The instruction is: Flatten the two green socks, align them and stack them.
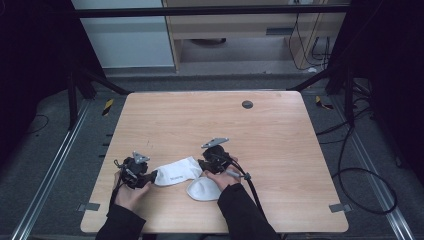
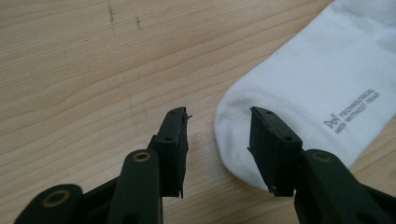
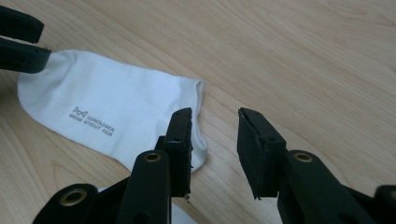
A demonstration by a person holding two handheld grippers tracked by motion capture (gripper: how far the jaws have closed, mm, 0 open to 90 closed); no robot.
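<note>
Near the surface's front edge (image 1: 150,227), the white sock (image 1: 176,171) lies flat. Both my hand-held grippers, left (image 2: 217,128) and right (image 3: 215,135), are spread, holding nothing; closing off-edge, I'd likely just bunch the fabric.

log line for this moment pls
left tongs: open at sock toe | right tongs: open at sock cuff | second sock: near right hand | nothing gripped

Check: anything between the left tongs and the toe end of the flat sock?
Nothing visible. The left tongs stand open right at the toe of the white sock, one jaw over the fabric edge, bare table under the gap.
</note>
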